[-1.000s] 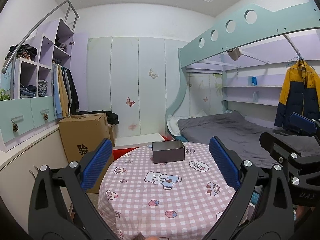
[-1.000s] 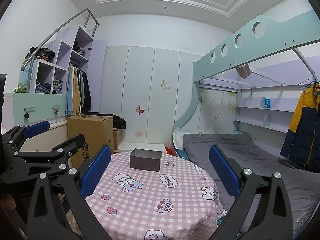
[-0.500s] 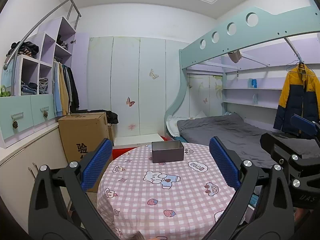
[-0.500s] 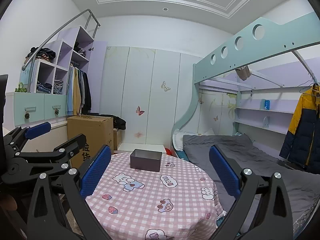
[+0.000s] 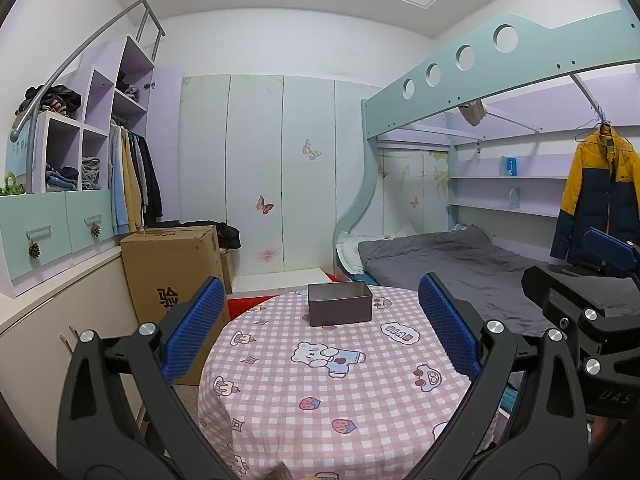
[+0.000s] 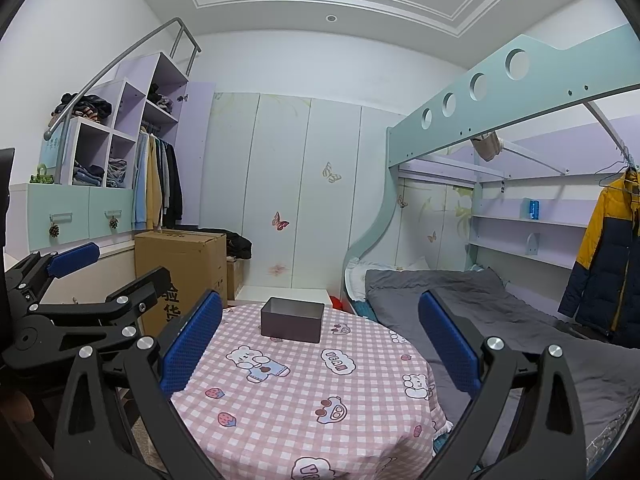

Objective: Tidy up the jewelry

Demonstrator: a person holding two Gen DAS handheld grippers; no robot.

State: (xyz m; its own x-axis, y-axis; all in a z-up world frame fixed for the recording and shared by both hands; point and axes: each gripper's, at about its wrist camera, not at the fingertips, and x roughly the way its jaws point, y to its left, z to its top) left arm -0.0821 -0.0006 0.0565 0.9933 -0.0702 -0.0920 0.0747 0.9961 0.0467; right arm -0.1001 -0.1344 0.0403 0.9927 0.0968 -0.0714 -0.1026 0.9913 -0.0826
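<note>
Round table (image 5: 280, 392), covered by a pink-and-white checked cloth with cartoon prints. One open grey rectangular box (image 5: 339, 304) stands on it near the far edge. Inside of box not visible.

Both views tilted up a bit over the last second: grey box (image 5: 339, 304) and checked desk (image 5: 320, 380) sit lower in frame, more ceiling shows. Right claw (image 5: 608, 252) sits slightly lower at the left view's edge. Left claw (image 6: 74, 258) barely shifted in the right view.
</note>
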